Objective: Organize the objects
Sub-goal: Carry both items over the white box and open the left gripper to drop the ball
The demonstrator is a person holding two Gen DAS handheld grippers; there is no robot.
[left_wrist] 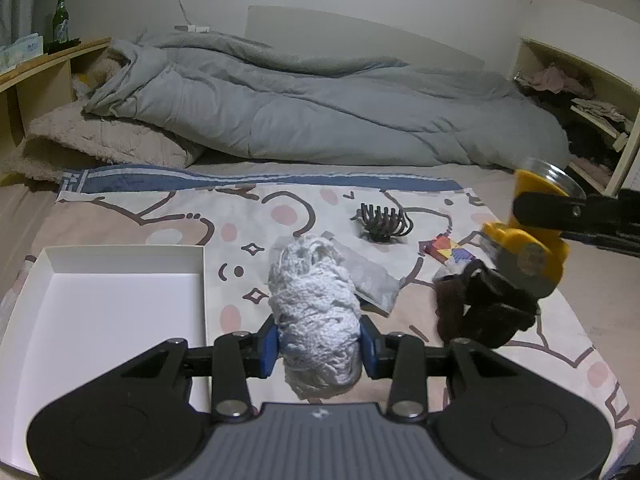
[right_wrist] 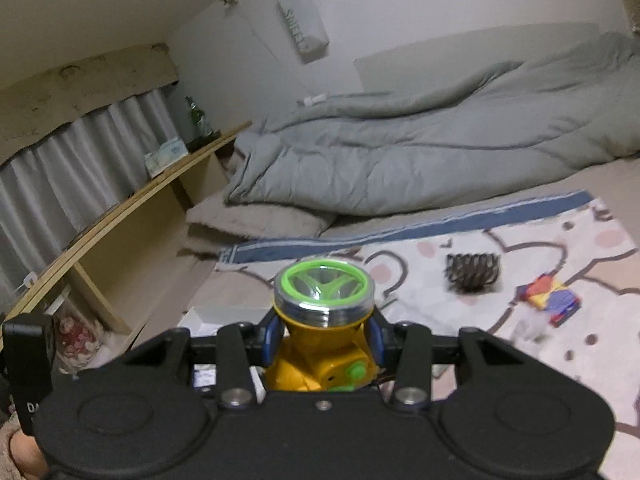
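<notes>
Clamped between the blue pads of the left gripper (left_wrist: pixel 320 344): a bundle of white knitted yarn (left_wrist: pixel 314 312), squeezed at its lower half and bulging forward past the fingertips, lifted above the cartoon-print cloth (left_wrist: pixel 280 216). Left of those jaws, close beside them: an open white box (left_wrist: pixel 120 252), shallow, nothing in it. Ahead of the yarn and slightly right: a grey flat pouch (left_wrist: pixel 374 280) lying on the cloth, then further ahead a black claw hair clip (left_wrist: pixel 382 222), and right of that a small multicoloured box (left_wrist: pixel 450 250). Far right in the left wrist view only: a dark brown and black fabric lump (left_wrist: pixel 484 304), hanging just under a yellow torch (left_wrist: pixel 528 236); whether touching or merely overlapping, cannot tell. Shown head-on in the right wrist view: the same yellow torch (right_wrist: pixel 326 320) pinched at its neck by the right gripper (right_wrist: pixel 324 334), jaws closed on it, clear lens with green ring pointing forward, green button below the pads. Also only there: a wooden shelf (right_wrist: pixel 160 188) off to the left with a green bottle (right_wrist: pixel 198 122) and tissue packet (right_wrist: pixel 166 156). Beyond both grippers, in both views: a rumpled grey duvet (left_wrist: pixel 320 112) across the bed.
</notes>
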